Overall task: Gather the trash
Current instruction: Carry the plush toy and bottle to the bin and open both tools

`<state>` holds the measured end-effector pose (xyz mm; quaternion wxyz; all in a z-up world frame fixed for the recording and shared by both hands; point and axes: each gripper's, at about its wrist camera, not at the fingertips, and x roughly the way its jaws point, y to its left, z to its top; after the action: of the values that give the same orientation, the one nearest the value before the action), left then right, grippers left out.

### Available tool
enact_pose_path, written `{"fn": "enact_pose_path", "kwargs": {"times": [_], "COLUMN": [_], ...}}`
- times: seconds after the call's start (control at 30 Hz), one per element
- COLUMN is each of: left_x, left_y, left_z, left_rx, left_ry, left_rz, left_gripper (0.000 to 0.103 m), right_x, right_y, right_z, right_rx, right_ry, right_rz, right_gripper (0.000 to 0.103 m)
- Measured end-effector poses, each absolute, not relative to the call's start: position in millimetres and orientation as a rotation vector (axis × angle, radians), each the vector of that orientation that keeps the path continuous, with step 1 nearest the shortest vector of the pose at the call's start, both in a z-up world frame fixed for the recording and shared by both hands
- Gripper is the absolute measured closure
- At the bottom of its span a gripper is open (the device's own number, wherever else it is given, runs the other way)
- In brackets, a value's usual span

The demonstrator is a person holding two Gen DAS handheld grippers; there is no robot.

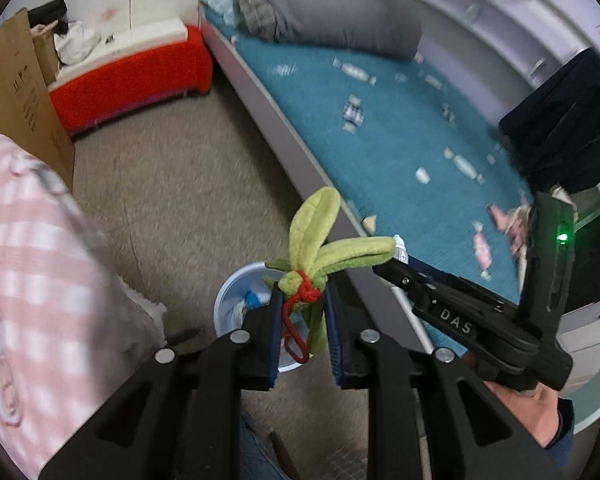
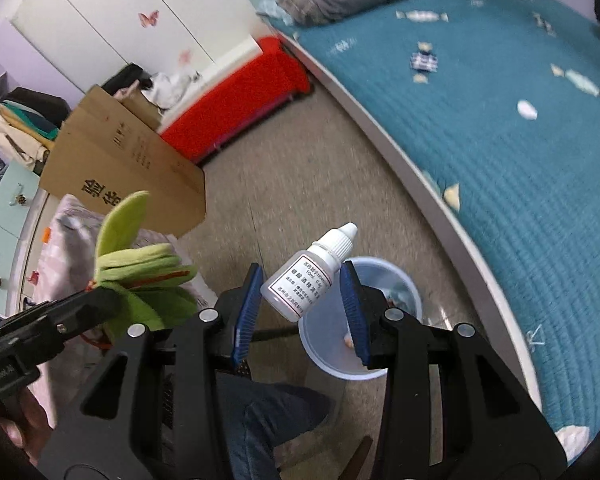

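Note:
My left gripper (image 1: 302,296) is shut on a green plush leaf toy (image 1: 320,236) tied with a red cord (image 1: 296,332), held over a pale blue bin (image 1: 236,300) on the floor. My right gripper (image 2: 302,276) is shut on a small white dropper bottle (image 2: 308,280) with a printed label, tilted, above the same bin (image 2: 332,356), which has some scraps inside. In the left wrist view the right gripper (image 1: 396,258) reaches in from the right with the bottle's cap (image 1: 399,245) showing. The right wrist view shows the left gripper (image 2: 96,300) with the toy (image 2: 140,276) at the left.
A bed (image 2: 500,140) with a teal cover and scattered wrappers (image 1: 356,112) runs along the right, with a grey blanket (image 1: 328,12) at its head and a black bag (image 1: 560,120). A red bench (image 2: 236,108), a cardboard box (image 2: 128,168) and pink checked fabric (image 1: 32,272) stand left. A person's jeans leg (image 2: 268,412) is below.

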<state>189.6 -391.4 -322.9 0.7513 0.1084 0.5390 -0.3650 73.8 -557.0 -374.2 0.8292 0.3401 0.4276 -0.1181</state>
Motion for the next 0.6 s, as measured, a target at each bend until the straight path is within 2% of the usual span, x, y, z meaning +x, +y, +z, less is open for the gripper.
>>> {"fn": "enact_pose_path", "kwargs": {"times": [0.1,0.17,0.23,0.27,0.3,0.33,0.37,0.4,0.43,0.5,0.6], "left_x": [197,199,204,205,205,206,208,208,209,208,201], "left_y": [-404,-412,-418,-419,-421,-422,-421,-420,-418,-415,-410], "left_z": [-340,-343,-350,-351,-353,-353,-354,-355,-353,-348,-336], "left_rx": [0.282,0.297,0.337,0.345,0.359,0.374,0.382,0.383,0.373,0.354,0.332], "left_ry": [1.225,1.219,1.232,1.228,1.22,1.218,1.223,1.231,1.234,1.228,1.193], "left_rz": [-0.764,-0.774,-0.741,-0.724,-0.704,-0.683,-0.662,-0.645,-0.649,-0.662,-0.676], "left_gripper": [0.082,0.074,0.033,0.027,0.023,0.021,0.02,0.02,0.02,0.02,0.019], "right_x": [81,84,88,90,92,93,92,91,90,86,76], "right_y": [-561,-562,-562,-563,-562,-562,-562,-563,-564,-565,-564], "right_z": [-394,-404,-416,-421,-429,-434,-438,-443,-446,-450,-448], "right_rx": [0.744,0.759,0.77,0.777,0.79,0.797,0.802,0.81,0.818,0.831,0.828], "right_ry": [0.944,0.962,0.986,0.999,1.021,1.033,1.041,1.054,1.062,1.071,1.076], "right_rz": [-0.242,-0.231,-0.222,-0.213,-0.202,-0.202,-0.21,-0.222,-0.228,-0.251,-0.292], "right_gripper": [0.064,0.064,0.063,0.06,0.047,0.039,0.027,0.021,0.019,0.008,0.006]}}
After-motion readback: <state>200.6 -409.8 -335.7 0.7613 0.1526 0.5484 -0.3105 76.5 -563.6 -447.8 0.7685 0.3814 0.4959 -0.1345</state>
